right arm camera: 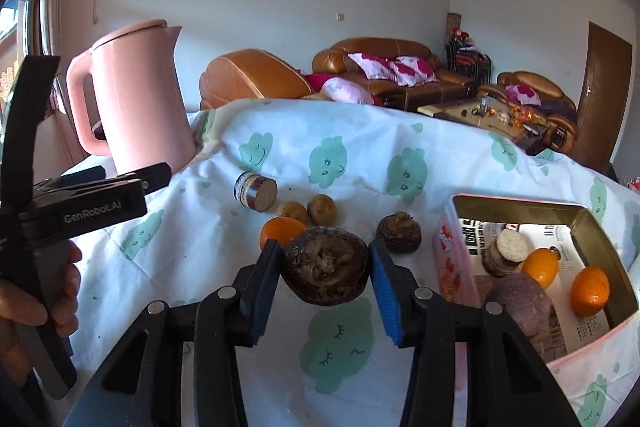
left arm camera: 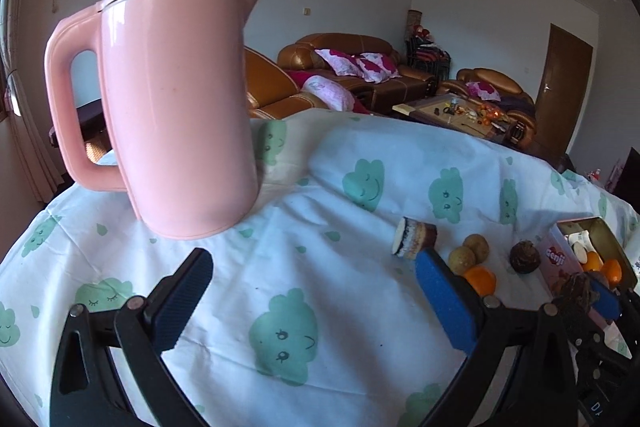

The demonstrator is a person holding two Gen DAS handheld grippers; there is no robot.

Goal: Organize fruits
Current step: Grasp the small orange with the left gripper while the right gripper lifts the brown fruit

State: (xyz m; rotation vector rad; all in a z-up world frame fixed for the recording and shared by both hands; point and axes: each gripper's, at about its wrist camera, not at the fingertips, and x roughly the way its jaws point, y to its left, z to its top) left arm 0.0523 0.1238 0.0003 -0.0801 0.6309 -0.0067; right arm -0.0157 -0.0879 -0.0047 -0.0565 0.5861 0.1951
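Note:
In the right wrist view my right gripper (right arm camera: 324, 251) is shut on a rough dark-brown round fruit (right arm camera: 325, 273), its blue pads pressing both sides, just above the cloth. On the cloth behind it lie an orange (right arm camera: 280, 230), two small tan fruits (right arm camera: 322, 209), a second brown fruit (right arm camera: 398, 233) and a layered roll (right arm camera: 256, 191). At the right, the pink box (right arm camera: 580, 223) holds two oranges (right arm camera: 590, 291), a purple fruit (right arm camera: 518, 299) and another roll (right arm camera: 505, 251). My left gripper (left arm camera: 313, 263) stands open with nothing between its fingers, in front of the kettle.
A tall pink kettle (left arm camera: 172, 107) stands at the back left of the table, close to the left gripper. The cloud-print cloth (left arm camera: 280, 267) covers the whole table. A hand (right arm camera: 36, 303) holds the left gripper at the left edge. Sofas and a coffee table lie beyond.

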